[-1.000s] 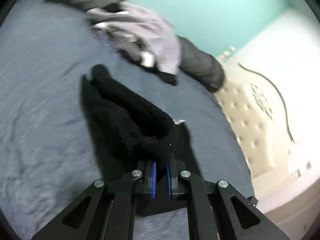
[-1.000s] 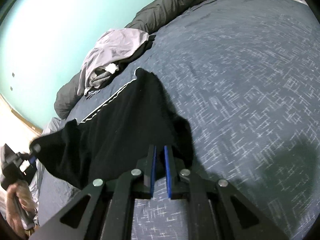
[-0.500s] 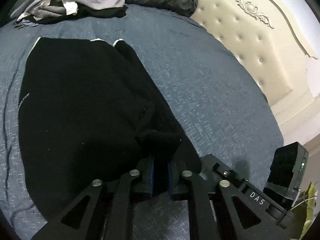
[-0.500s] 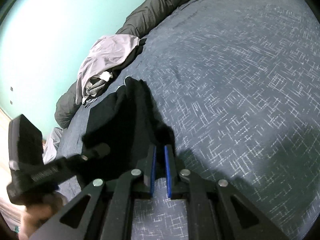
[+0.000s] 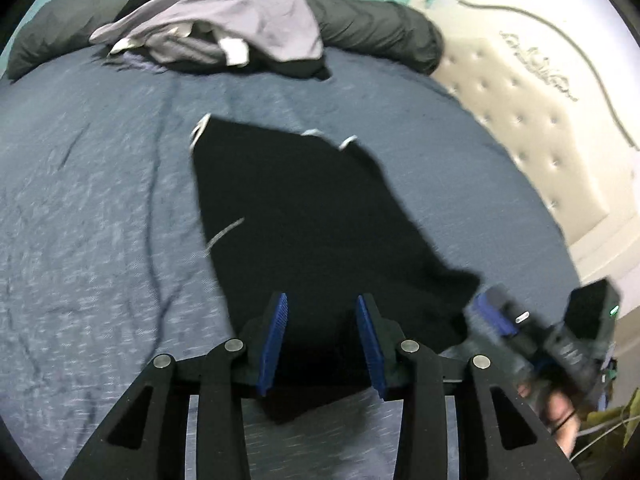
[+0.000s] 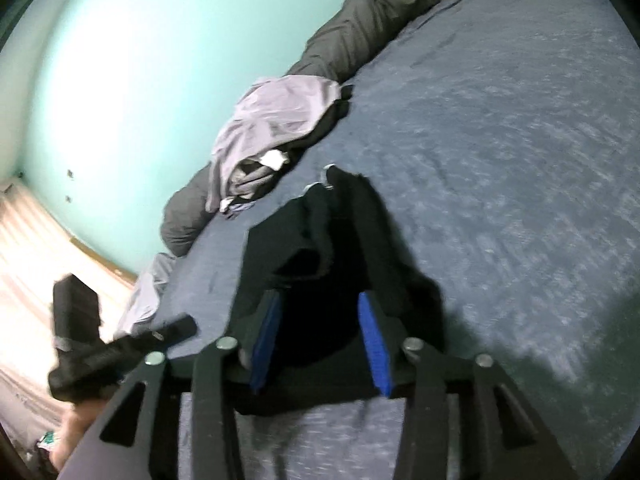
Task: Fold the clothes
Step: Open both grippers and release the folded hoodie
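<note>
- The blue-grey bedspread (image 5: 100,208) is carrying everything you are working on, with the tufted cream headboard (image 5: 532,128) running along its far right side.
- A dark grey bolster (image 5: 384,32) is lying along the far edge under the turquoise wall, and a heap of lilac and grey clothes (image 5: 240,20) is resting on it, well apart from your work.
- The black garment (image 5: 320,220) is lying spread on the bedspread just ahead of both tools; in the right wrist view its middle is bunching up into a ridge, so it is not lying fully flat.
- Your left gripper (image 5: 322,330) is standing with its blue pads spread and nothing between them — a second ago those pads were pinching the garment's near edge.
- Your right gripper (image 6: 320,332) is likewise spread over the near hem, where half a second ago it was pressed shut on the cloth.
- Both releases are suggesting the garment has just been laid down — a fold or a spread is being finished, and that ridge may be needing smoothing.
</note>
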`<act>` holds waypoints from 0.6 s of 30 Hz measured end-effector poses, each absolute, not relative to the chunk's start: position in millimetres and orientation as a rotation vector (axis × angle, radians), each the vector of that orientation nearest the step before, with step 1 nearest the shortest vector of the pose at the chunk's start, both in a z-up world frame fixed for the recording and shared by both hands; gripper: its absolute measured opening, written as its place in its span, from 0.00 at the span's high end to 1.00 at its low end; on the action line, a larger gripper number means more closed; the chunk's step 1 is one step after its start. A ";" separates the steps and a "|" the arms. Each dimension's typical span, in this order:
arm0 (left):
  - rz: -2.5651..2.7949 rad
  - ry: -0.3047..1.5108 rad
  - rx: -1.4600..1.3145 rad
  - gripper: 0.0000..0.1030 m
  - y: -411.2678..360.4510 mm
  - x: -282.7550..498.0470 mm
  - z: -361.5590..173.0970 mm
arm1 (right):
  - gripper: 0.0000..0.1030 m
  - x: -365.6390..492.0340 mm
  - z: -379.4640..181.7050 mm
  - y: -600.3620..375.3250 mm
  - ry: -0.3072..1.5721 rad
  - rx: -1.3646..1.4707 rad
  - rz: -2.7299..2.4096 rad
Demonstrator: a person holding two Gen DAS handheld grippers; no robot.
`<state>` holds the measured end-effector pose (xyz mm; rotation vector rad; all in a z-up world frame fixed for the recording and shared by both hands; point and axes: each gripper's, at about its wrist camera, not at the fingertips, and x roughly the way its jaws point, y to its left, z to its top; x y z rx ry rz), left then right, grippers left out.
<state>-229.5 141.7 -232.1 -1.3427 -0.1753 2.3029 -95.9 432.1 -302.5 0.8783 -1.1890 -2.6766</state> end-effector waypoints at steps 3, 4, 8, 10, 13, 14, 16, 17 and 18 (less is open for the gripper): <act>2.284 -0.166 -1.381 0.62 141.7 -227.7 -248.9 | 0.53 -101.9 -299.9 428.2 -1.197 0.874 -2.664; 2.280 -0.161 -1.380 0.62 143.8 -224.3 -251.8 | 0.52 -103.5 -299.0 427.0 -1.200 0.875 -2.664; 2.279 -0.135 -1.369 0.62 150.4 -221.4 -262.0 | 0.44 -113.9 -302.8 420.7 -1.174 0.930 -2.660; 2.281 -0.127 -1.362 0.62 151.1 -225.6 -264.9 | 0.42 -120.0 -306.1 417.2 -1.156 0.968 -2.655; 2.280 -0.123 -1.351 0.62 150.4 -221.4 -265.5 | 0.42 -129.1 -311.1 412.0 -1.130 1.025 -2.647; 2.279 -0.126 -1.348 0.62 149.2 -220.2 -266.2 | 0.42 -132.2 -312.7 410.3 -1.121 1.044 -2.644; 2.279 -0.124 -1.341 0.62 148.2 -218.3 -267.0 | 0.42 -138.2 -316.0 406.8 -1.102 1.081 -2.638; 2.280 -0.121 -1.338 0.62 148.3 -217.6 -267.3 | 0.42 -141.0 -317.4 407.1 -1.096 1.080 -2.649; 2.281 -0.117 -1.335 0.62 148.5 -216.9 -267.6 | 0.44 -143.7 -318.2 407.3 -1.083 1.073 -2.655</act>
